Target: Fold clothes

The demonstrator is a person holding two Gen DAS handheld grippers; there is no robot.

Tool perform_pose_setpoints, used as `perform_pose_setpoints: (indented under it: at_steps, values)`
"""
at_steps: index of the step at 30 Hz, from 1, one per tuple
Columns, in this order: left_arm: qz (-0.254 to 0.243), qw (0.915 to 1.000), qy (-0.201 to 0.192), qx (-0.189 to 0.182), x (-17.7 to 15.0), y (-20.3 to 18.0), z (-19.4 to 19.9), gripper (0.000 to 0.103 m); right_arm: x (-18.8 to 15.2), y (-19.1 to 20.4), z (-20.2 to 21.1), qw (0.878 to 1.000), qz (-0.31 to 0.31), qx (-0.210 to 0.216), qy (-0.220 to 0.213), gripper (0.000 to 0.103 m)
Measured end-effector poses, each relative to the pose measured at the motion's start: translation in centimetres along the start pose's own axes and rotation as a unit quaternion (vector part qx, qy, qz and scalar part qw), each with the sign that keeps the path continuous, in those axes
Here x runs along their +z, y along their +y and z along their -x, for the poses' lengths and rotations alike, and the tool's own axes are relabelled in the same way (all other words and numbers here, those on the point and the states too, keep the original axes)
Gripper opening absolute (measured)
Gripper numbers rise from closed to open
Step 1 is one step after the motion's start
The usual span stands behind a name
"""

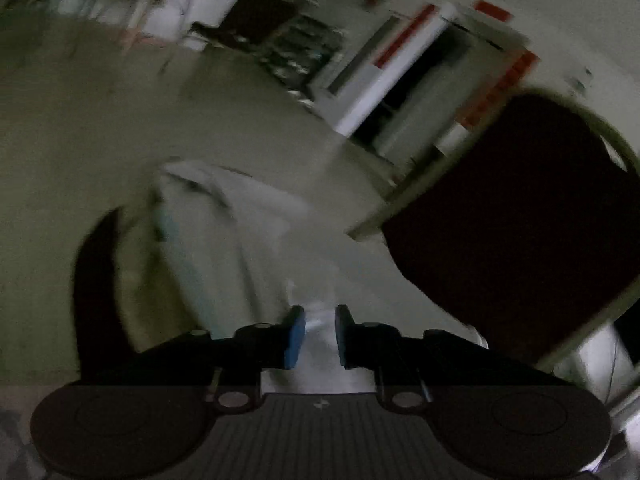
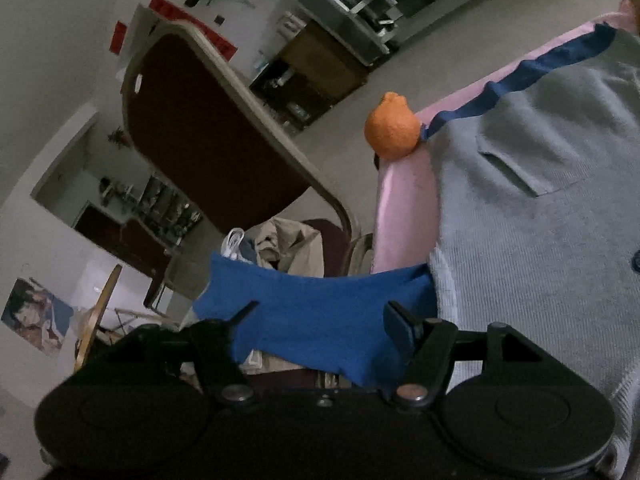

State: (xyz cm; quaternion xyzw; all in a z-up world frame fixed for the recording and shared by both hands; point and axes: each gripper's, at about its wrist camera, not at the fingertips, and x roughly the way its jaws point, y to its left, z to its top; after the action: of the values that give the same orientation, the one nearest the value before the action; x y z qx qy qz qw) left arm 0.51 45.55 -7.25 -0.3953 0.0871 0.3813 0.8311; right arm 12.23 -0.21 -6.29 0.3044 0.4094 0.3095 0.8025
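The left-wrist view is dim and blurred. Far to the left of the left gripper (image 1: 320,330) a dark shape (image 1: 96,280), too blurred to name, curves up from the lower edge. The gripper's two blue pads (image 1: 295,338) are drawn close together with pale cloth (image 1: 256,248) pinched between them, so it is grasping that cloth. From the pinch the cloth runs ahead and a little to the left, its long axis pointing away from the gripper toward a bunched far end. Whether it hangs free or lies on something cannot be told. Beyond it is a plain floor (image 1: 100,120). Ahead and to the right stands a dark red chair (image 1: 520,216) with a pale frame.

In the right-wrist view the same chair (image 2: 208,144) stands ahead and to the left of the right gripper (image 2: 320,312). This gripper's fingers are spread wide and hold nothing. Blue cloth (image 2: 320,320) stretches crosswise just ahead of the fingers, filling the gap between them; I cannot tell whether it touches them. Just beyond it a heap of clothes (image 2: 288,248) sits on the chair seat. Further ahead and to the right an orange (image 2: 391,128) rests on the edge of a pink surface (image 2: 404,208). To the right of that lies a grey knitted garment (image 2: 540,208), spread fairly flat, with a blue trim (image 2: 520,76) along its far edge.

The right gripper is nearer the grey garment and the blue cloth; the left is taken up with the pale cloth.
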Motion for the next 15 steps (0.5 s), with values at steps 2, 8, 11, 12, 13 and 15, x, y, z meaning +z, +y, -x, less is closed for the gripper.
perform_pose_setpoints:
  at_steps: [2, 8, 11, 12, 13, 15]
  values:
    - [-0.021, 0.9991, 0.013, -0.034, -0.3, -0.9, 0.5, 0.046, 0.2, -0.2, 0.8, 1.000, -0.007, 0.002, -0.009, 0.065]
    - [-0.041, 0.9955, 0.050, -0.070, -1.6, -3.2, -0.7, 0.061, 0.5, -1.1, 2.4, 1.000, -0.017, -0.003, -0.024, 0.065]
    - [-0.049, 0.9928, 0.068, -0.085, -2.2, -4.2, -1.4, 0.055, 0.6, -1.6, 3.2, 0.999, -0.021, -0.006, -0.031, 0.065]
    - [-0.051, 0.9918, 0.074, -0.091, -2.4, -4.6, -1.6, 0.044, 0.7, -1.8, 3.5, 0.999, -0.024, -0.006, -0.034, 0.065]
    - [-0.054, 0.9907, 0.080, -0.096, -2.6, -4.9, -1.8, 0.007, 0.8, -1.9, 3.6, 0.999, -0.026, -0.006, -0.037, 0.065]
    - [-0.060, 0.9906, 0.076, -0.096, -3.0, -5.5, -1.7, 0.002, 0.9, -2.2, 3.9, 0.999, -0.028, -0.006, -0.041, 0.065]
